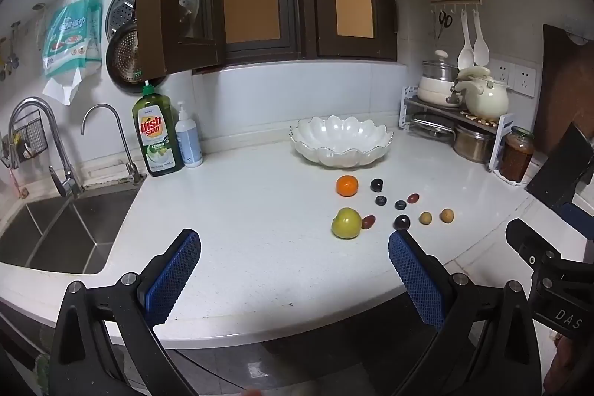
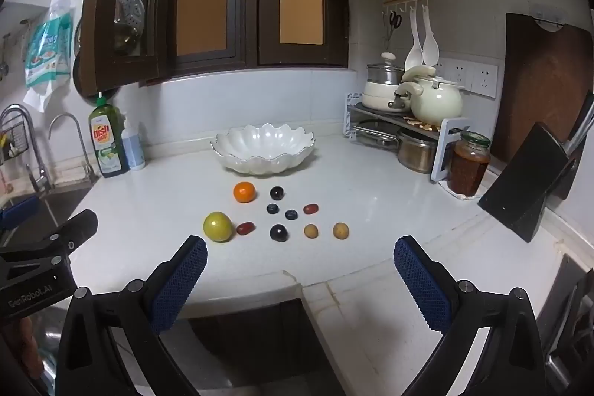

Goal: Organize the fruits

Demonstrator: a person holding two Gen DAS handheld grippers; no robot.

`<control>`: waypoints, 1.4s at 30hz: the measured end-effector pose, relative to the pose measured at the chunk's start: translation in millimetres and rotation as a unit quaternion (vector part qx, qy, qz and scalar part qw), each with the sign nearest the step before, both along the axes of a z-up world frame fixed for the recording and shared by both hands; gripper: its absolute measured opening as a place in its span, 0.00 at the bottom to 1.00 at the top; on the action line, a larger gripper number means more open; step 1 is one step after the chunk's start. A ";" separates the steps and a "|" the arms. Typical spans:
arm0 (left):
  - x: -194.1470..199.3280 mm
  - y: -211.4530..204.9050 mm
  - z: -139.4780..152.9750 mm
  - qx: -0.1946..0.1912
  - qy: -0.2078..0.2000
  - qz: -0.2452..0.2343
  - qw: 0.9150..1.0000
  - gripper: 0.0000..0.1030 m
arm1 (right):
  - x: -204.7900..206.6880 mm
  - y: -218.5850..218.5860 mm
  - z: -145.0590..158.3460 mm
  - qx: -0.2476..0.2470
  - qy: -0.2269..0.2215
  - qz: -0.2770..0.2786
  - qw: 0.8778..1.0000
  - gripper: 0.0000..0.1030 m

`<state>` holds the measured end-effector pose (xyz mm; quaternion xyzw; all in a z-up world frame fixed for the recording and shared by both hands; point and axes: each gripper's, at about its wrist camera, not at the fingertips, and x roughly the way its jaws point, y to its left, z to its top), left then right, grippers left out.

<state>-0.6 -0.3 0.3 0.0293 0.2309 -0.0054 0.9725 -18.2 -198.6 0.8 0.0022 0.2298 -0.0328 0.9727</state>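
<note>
Several fruits lie loose on the white counter in front of an empty white scalloped bowl (image 1: 341,140) (image 2: 264,151): an orange mandarin (image 1: 347,185) (image 2: 244,192), a green apple (image 1: 346,223) (image 2: 218,226), dark plums (image 1: 402,221) (image 2: 278,232), blueberries (image 2: 273,209), red grape tomatoes (image 2: 245,228) and two small tan fruits (image 2: 340,230). My left gripper (image 1: 293,240) is open and empty, near the counter's front edge, short of the apple. My right gripper (image 2: 300,247) is open and empty, just short of the fruits.
A sink (image 1: 55,232) with taps lies at the left. A dish soap bottle (image 1: 156,132) and a pump bottle (image 1: 188,140) stand by the wall. A pot rack with a kettle (image 2: 436,99), a jar (image 2: 467,169) and a knife block (image 2: 527,180) stand at the right.
</note>
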 end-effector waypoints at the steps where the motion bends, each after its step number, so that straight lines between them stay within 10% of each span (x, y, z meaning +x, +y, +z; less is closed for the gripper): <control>1: -0.3 -0.5 0.3 0.001 -0.002 0.002 1.000 1.00 | -0.3 -0.3 -0.4 0.001 0.001 0.000 1.000 0.99; 42: -16.5 -12.5 10.6 -0.016 -0.010 -0.006 1.000 1.00 | -18.5 -15.8 8.3 0.003 -0.015 -0.005 1.000 0.99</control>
